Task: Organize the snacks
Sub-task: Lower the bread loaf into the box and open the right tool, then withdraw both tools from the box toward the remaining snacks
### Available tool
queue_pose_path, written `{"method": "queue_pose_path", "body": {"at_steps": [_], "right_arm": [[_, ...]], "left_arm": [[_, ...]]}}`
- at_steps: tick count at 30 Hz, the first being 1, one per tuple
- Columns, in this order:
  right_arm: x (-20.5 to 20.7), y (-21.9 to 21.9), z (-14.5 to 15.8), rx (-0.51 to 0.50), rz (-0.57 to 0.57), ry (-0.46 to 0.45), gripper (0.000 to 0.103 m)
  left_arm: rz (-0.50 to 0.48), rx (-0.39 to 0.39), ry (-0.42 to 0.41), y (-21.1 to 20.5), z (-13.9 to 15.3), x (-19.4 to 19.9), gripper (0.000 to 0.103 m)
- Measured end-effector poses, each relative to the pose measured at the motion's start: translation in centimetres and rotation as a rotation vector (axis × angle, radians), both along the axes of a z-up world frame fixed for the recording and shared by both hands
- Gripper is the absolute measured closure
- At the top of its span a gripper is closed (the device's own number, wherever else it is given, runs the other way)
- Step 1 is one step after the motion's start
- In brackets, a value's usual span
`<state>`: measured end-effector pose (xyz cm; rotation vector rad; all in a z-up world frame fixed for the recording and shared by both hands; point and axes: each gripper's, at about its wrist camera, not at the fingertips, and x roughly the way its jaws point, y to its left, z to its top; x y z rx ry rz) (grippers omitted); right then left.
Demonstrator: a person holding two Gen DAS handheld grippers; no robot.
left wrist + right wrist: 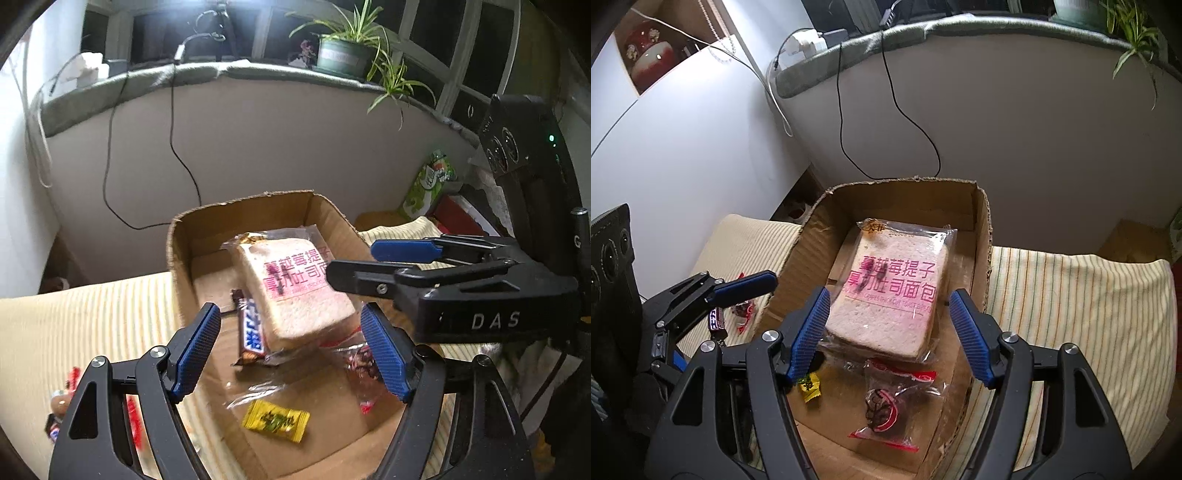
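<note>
At the centre of both views sits an open cardboard box (177, 236) on a striped cloth (1071, 288). Inside it, mid-frame, a wrapped bread slice (890, 295) with pink lettering lies tilted, its near edge resting over other packets. In the left wrist view a chocolate bar (251, 328) pokes out from under the bread's left side, and a yellow candy (275, 421) lies on the box floor lower centre. A clear packet with red trim (886, 406) lies just below the bread in the right wrist view.

The left gripper (291, 350) hangs over the box with its blue pads wide apart, holding nothing. The right gripper (890, 332) is likewise spread wide and holds nothing, its pads flanking the bread's near corners without clearly touching it.

At lower left of the left view, more snacks (64, 398) lie on the cloth outside the box. A potted plant (343, 51) stands on the sill, upper right.
</note>
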<state>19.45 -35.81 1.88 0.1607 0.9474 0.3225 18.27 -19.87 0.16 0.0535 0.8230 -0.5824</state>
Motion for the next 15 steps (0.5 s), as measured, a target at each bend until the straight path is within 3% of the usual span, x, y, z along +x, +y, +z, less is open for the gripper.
{"method": "queue_pose_path", "body": {"at_steps": [10,15], "right_arm": [[-4.5,1.4,2.7,0.047,0.037,-0.125,0.033],[-7.5,3.1,3.8,0.02,0.103,-0.164,0.032]], "left_arm": [[0.071,-0.037,-0.099,6.0,3.2,-4.7,0.025],[0.162,-0.036,-0.122,10.4,3.4,-6.9,0.025]]}}
